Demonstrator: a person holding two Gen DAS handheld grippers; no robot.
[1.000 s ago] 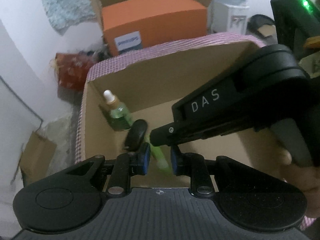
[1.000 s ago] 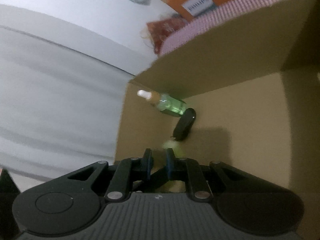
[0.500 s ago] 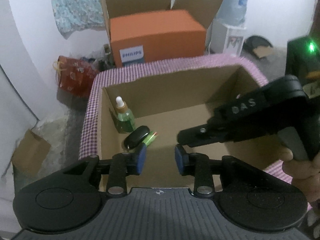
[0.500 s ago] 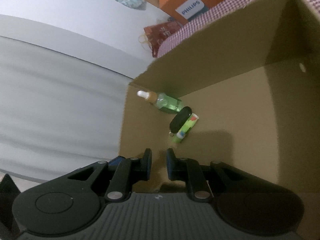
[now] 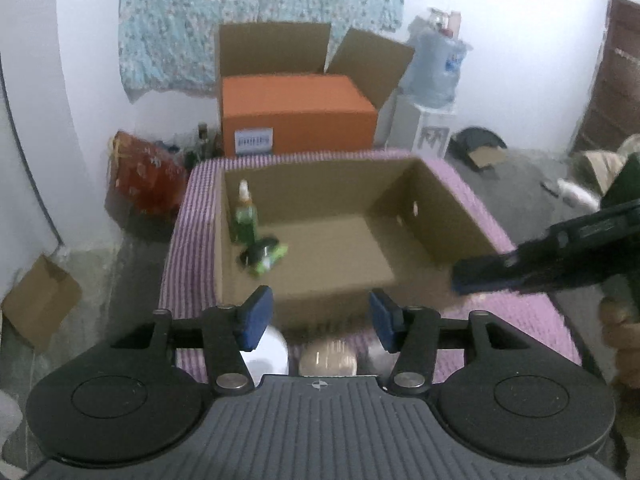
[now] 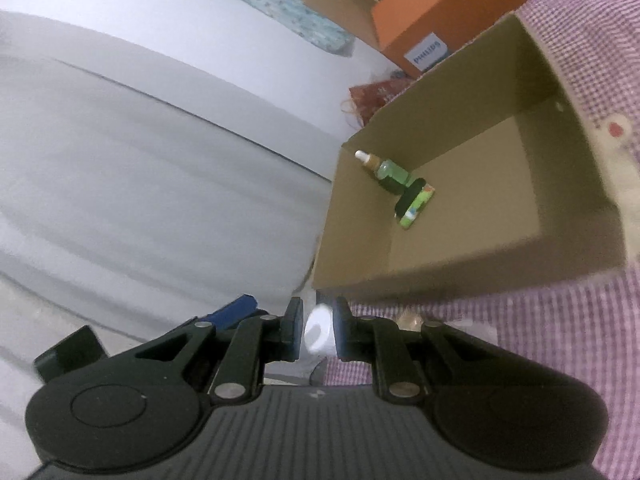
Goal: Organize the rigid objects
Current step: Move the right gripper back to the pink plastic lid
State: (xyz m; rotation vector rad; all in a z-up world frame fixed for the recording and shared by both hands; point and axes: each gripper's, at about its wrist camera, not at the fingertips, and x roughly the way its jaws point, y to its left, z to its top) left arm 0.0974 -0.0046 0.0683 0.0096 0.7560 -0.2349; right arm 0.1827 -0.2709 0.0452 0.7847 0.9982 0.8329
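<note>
Cardboard box (image 5: 320, 200) on checked cloth (image 5: 480, 216), three items in its left corner.

Green bottle (image 5: 245, 220) stands upright at the box's 10 o'clock corner; a black case (image 5: 259, 251) and a green tube (image 5: 274, 258) lie touching just beside it, toward 4 o'clock. Left gripper (image 5: 320, 318) hangs outside the near wall at 6 o'clock, its jaws opening with nothing between them. Right gripper (image 6: 316, 332), at 3 o'clock in the left view, has its jaws nearly together and empty; a white object (image 6: 318, 330) shows behind the gap.

Cardboard box (image 5: 404, 200) floor mostly free
</note>
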